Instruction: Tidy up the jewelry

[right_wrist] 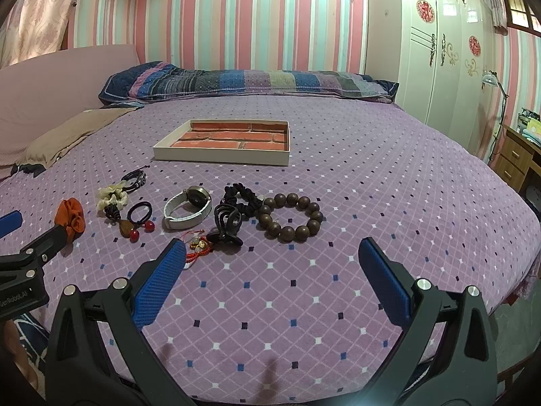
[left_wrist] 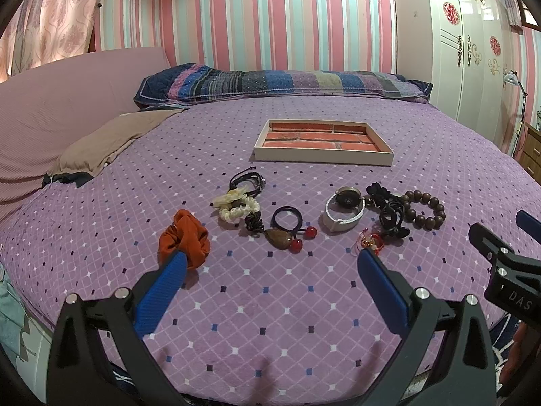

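Observation:
Several pieces lie in a row on the purple bedspread: an orange scrunchie (left_wrist: 184, 238), a cream scrunchie (left_wrist: 236, 204), a black hair tie with red beads (left_wrist: 290, 223), a white-strapped watch (left_wrist: 343, 208), a black claw clip (left_wrist: 392, 220), a red charm (left_wrist: 370, 241) and a brown bead bracelet (left_wrist: 424, 208). A shallow white tray with a brick-pattern floor (left_wrist: 323, 155) lies behind them, holding nothing. My left gripper (left_wrist: 272, 257) is open, just short of the row. My right gripper (right_wrist: 272, 247) is open, in front of the bead bracelet (right_wrist: 290, 218) and the claw clip (right_wrist: 226, 225).
A striped patchwork pillow (left_wrist: 280, 83) lies along the head of the bed. A tan cloth (left_wrist: 108, 140) and a pink headboard cushion (left_wrist: 50, 101) are at the left. A white wardrobe (right_wrist: 449, 50) and a wooden desk (right_wrist: 517, 159) stand at the right.

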